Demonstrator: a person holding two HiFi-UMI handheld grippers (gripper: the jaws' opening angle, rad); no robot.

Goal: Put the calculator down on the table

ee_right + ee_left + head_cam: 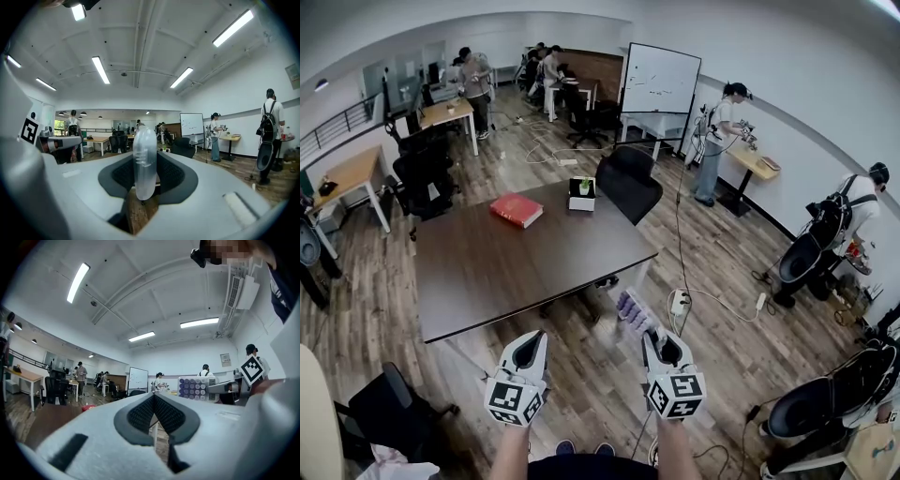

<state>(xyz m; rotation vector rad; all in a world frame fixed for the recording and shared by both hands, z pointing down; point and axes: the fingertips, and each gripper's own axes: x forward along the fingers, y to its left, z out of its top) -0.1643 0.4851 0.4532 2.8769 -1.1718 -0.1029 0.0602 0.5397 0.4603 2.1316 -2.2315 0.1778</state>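
Note:
The calculator, white with rows of purple keys, sticks out from my right gripper, which is shut on its near end and holds it over the wood floor, just off the near right corner of the dark brown table. In the right gripper view the calculator shows edge-on, upright between the dark pads. From the left gripper view its key face shows at the right. My left gripper hangs beside the right one, off the table's near edge. Its pads meet at the tips with nothing between them.
A red book and a small white box with a plant lie on the table's far part. A black chair stands behind it, another chair at my near left. A power strip and cables lie on the floor at right.

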